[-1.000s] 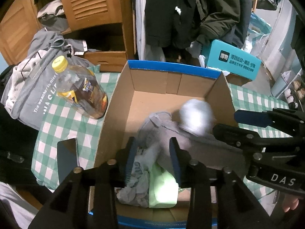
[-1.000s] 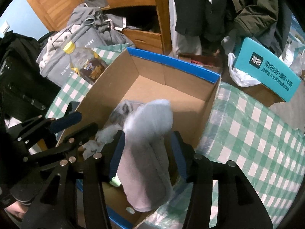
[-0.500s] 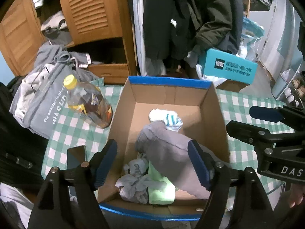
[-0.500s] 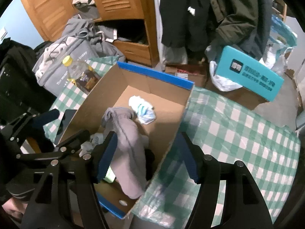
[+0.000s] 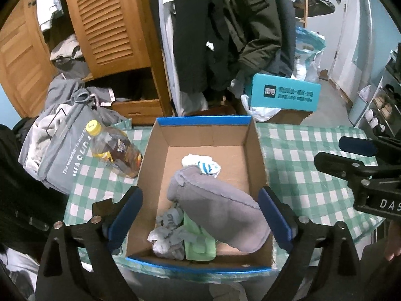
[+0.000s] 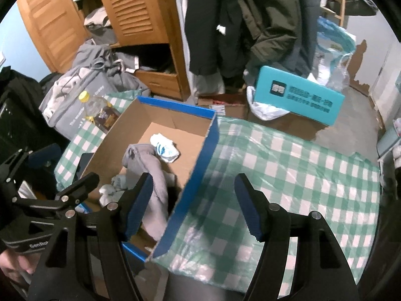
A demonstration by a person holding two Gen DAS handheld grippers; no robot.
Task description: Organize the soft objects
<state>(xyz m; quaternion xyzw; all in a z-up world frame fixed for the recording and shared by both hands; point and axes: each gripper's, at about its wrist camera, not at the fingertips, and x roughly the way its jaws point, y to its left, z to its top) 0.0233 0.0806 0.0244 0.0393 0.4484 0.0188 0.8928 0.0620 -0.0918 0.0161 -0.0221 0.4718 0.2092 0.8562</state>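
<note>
Hovering above the cardboard box (image 5: 253,150), the left hand-held gripper (image 5: 200,215) was spread wide and held nothing, and the right hand-held gripper (image 6: 193,205) gaped empty over the box's near corner and the checked tabletop (image 6: 288,170). The grey cloth (image 5: 220,208) lay slumped inside over a green item (image 5: 198,243), beside crumpled socks (image 5: 168,235). Finishing well probably meant lifting both straight up, clear of the box walls, without snagging the cloth.

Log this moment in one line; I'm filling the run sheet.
left hand-held gripper open | right hand-held gripper open | grey garment in box
</note>
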